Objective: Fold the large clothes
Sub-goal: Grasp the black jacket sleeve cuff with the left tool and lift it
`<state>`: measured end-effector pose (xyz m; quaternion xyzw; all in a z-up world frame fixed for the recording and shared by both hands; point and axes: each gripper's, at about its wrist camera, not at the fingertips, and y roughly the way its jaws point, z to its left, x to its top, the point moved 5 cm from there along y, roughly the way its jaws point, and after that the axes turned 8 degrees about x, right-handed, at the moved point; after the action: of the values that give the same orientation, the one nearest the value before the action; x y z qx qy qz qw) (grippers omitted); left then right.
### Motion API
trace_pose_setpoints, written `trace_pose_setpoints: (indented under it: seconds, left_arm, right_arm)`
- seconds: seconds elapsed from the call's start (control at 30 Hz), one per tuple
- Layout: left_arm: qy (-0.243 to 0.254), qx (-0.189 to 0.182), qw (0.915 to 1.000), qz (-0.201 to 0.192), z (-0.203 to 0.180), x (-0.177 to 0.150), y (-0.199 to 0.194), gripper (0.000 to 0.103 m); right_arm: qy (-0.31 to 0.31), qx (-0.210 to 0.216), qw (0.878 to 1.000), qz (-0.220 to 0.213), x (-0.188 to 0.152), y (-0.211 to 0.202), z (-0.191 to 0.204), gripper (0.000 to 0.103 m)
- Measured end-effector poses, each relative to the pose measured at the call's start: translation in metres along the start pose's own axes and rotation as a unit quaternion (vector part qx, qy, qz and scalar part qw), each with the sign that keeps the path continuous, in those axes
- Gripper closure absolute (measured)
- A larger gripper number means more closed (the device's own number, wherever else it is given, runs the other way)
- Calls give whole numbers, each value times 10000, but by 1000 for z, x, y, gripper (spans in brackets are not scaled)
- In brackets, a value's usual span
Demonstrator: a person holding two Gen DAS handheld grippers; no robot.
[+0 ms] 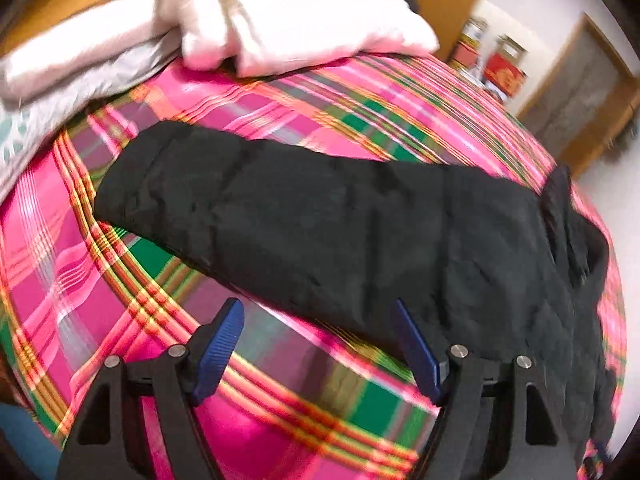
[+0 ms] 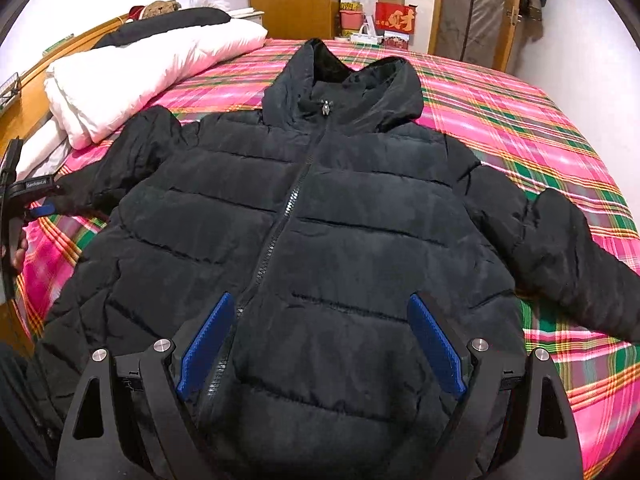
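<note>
A black hooded puffer jacket (image 2: 312, 216) lies face up and zipped on a pink plaid bed sheet (image 2: 520, 120), both sleeves spread out. My right gripper (image 2: 320, 312) is open and empty, hovering above the jacket's lower front near the zipper. My left gripper (image 1: 316, 316) is open and empty, just in front of the jacket's left sleeve (image 1: 280, 216), which lies across the sheet (image 1: 280, 360). The left gripper also shows at the left edge of the right wrist view (image 2: 36, 200), beside that sleeve's cuff.
A folded white duvet (image 2: 140, 68) lies along the left side of the bed, also in the left wrist view (image 1: 280, 12). A wooden bed frame (image 2: 28, 92) runs at left. Boxes and red items (image 2: 388, 20), a wardrobe and a door stand beyond the bed's far edge.
</note>
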<state>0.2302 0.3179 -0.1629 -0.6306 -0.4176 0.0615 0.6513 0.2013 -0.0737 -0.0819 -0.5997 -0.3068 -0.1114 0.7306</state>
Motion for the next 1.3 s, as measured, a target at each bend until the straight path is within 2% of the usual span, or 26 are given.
trace_pose_setpoints:
  seconds: [0.17,0.23,0.33,0.4,0.43,0.5,0.6,0.73,0.9,1.1,1.3]
  left_arm:
    - [-589,175,9981,82,29,12,36,29]
    - [-791,111,9968,26,36,16,47,30]
    - [-622,262,9975,-227,33,23,52,33]
    - [-360,339,9981,-362,25,28,55,51]
    - [-264,365,9982,-396,22,30,56,56]
    - [-123,412,9979,-482,17,34,51,80]
    - [57,429,9968,-670,7,44,34,88]
    - [189,128,9945,-1025,-16,59,-7,90]
    - [550,-446,9854,-1545,-65,71,-75,91]
    - [1105,-1397,9648,-1933,-148,66,-151,92]
    - [1767,-2376,9386,-1771,-239,25,-192,92]
  right_arm:
    - [56,-117,9998,137,-4,13,-10,14]
    - [101,-164,9997,178,-5,17,-16,14]
    - [136,-223,9994,217,-4,22,-22,14]
    - [172,-241,9993,232,-3,25,-25,14]
    - [192,-248,9992,234,-3,26,-27,14]
    - [224,-272,9991,227,-2,27,-30,14]
    - [254,-310,9990,209,-1,26,-35,14]
    - [308,-321,9989,172,0,22,-41,14]
    - [433,-312,9985,110,0,13,-51,14]
    - [601,-281,9978,-55,1,-4,-67,14]
    - [807,-288,9961,-194,-1,-17,-89,14]
